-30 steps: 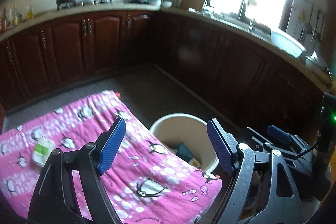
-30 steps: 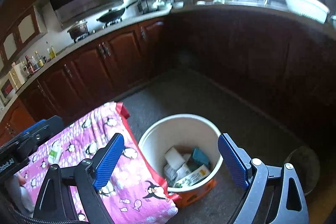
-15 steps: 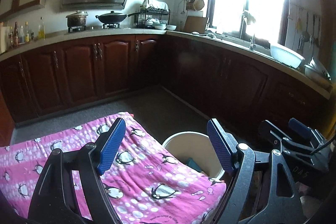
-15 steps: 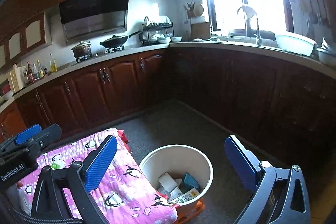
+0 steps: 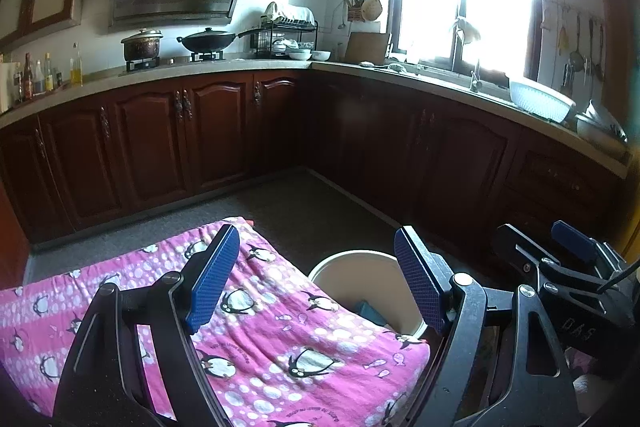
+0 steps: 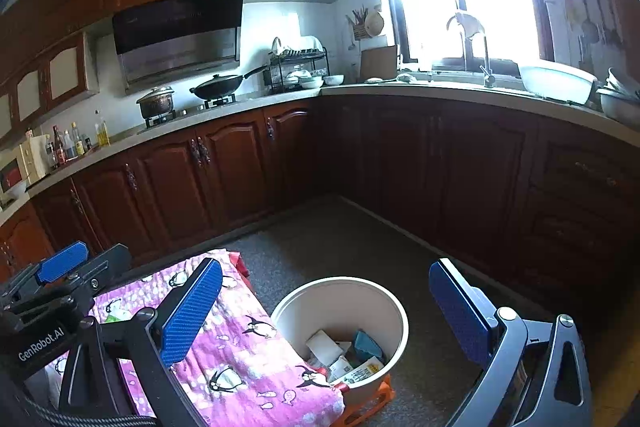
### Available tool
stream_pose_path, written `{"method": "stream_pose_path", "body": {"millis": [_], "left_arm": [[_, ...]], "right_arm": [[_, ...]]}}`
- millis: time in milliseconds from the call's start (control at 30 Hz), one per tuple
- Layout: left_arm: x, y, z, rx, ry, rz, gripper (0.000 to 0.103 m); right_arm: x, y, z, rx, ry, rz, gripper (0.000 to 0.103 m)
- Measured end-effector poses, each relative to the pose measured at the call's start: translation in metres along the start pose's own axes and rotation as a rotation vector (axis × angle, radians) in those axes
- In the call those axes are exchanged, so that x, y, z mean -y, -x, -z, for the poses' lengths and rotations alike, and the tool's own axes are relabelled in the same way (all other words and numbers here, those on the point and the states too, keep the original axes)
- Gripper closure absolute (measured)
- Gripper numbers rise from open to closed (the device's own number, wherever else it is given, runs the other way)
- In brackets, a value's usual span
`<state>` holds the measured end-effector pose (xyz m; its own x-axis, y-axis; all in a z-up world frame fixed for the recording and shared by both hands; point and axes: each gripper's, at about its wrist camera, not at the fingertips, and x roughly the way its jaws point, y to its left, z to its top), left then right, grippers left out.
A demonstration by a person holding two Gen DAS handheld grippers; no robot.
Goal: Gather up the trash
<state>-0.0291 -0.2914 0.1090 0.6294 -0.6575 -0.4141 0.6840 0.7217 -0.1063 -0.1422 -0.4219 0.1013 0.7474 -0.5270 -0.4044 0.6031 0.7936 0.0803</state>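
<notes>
beside the bin [image 6: 340,311], on its left, lies a pink penguin cloth [image 6: 240,367], its edge touching the bin's rim. trash [image 6: 344,351] sits at the bottom of the bin: a white piece, a teal piece and a printed carton. the right gripper [image 6: 324,311] hangs above the bin with its jaws spread wide and nothing between them, so the trash lies below and just ahead of its gap. the left gripper [image 5: 316,283] hangs over the cloth left of the bin, likewise released and empty. a small green-and-white wrapper [image 6: 116,315] rests on the cloth well left of the bin, near the left gripper's body. an orange crate [image 6: 368,403] shows under the bin.
</notes>
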Motion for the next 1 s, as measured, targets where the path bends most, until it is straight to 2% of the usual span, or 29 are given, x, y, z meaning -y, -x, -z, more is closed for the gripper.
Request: {"method": "stream_pose_path", "body": {"millis": [1000], "left_arm": [[-0.001,-0.008,0.010,-0.018,-0.027,-0.014,0.024]], "right_arm": [[0.002,0.002,-0.002,-0.009,0.003,0.020,0.001]]}}
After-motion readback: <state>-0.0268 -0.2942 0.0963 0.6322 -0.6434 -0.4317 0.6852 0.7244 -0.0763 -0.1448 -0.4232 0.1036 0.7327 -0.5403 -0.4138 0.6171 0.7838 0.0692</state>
